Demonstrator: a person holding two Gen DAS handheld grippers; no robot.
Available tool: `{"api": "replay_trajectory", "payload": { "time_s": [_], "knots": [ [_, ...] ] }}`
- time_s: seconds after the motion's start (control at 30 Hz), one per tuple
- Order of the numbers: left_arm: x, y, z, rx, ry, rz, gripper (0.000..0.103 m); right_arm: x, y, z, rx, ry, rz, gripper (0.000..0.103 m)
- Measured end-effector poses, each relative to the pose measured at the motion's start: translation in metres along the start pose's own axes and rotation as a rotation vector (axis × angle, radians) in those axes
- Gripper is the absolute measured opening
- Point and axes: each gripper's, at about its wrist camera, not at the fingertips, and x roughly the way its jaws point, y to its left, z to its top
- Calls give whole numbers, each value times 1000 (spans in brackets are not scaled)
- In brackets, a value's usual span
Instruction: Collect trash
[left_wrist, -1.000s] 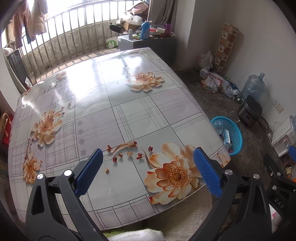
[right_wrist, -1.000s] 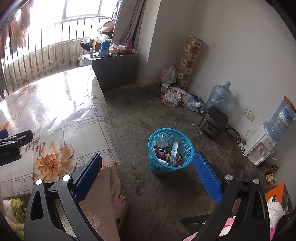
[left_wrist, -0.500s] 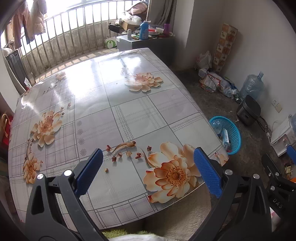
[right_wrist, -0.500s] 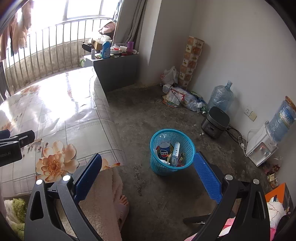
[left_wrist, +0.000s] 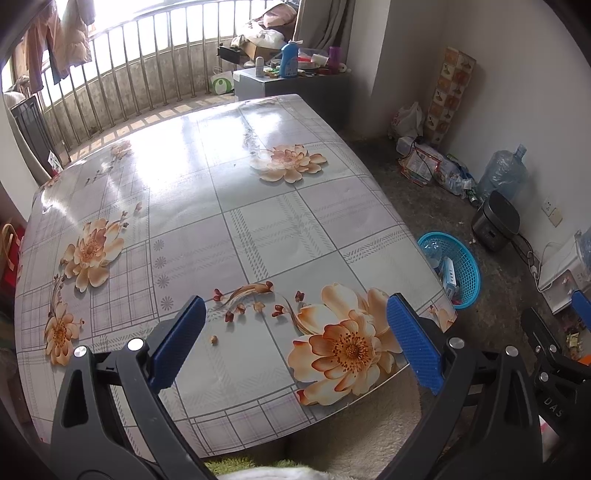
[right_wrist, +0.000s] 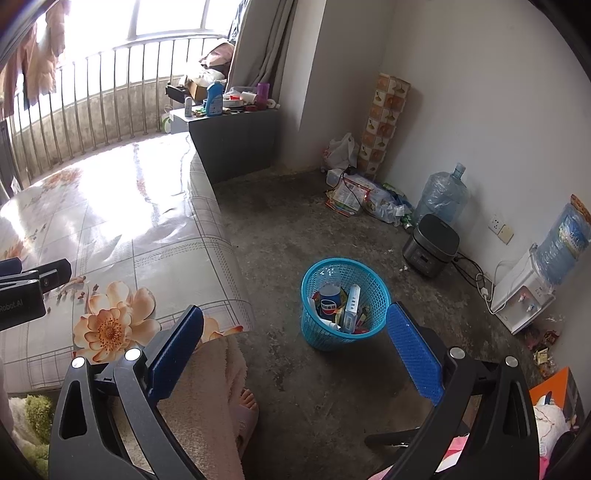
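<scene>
Now, label by label, with the blue mesh wastebasket as the landmark.

Left gripper (left_wrist: 295, 336): jaws spread wide with nothing between the blue pads, held over the near edge of the table, to the left of the wastebasket.
Right gripper (right_wrist: 294, 343): jaws spread wide and empty, hanging above the bare concrete floor (right_wrist: 332, 229) just in front of the wastebasket.
Crumb (left_wrist: 214, 339): a small tan scrap lying on the tablecloth near the left gripper's left pad, well apart from the wastebasket.
Table (left_wrist: 240, 206): covered in a glossy floral checked cloth; its right edge stands just beside the wastebasket.
Blue mesh wastebasket (right_wrist: 376, 291): upright on the floor, right of the table.
Pepsi can (right_wrist: 330, 301): upright inside the wastebasket among wrappers.
White carton (right_wrist: 351, 304): leaning inside the wastebasket, right of the can.
Rice cooker (right_wrist: 430, 245): on the floor beyond the wastebasket, toward the wall.
Water jug (right_wrist: 441, 194): behind the cooker, farther from the wastebasket.
</scene>
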Motion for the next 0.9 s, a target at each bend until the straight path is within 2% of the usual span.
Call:
{"api": "replay_trajectory", "payload": {
  "time_s": [0.9],
  "knots": [
    [2, 2, 0, -3, 2, 0, 94, -1, -1, 1, 1, 3, 6, 96]
  ]
}}
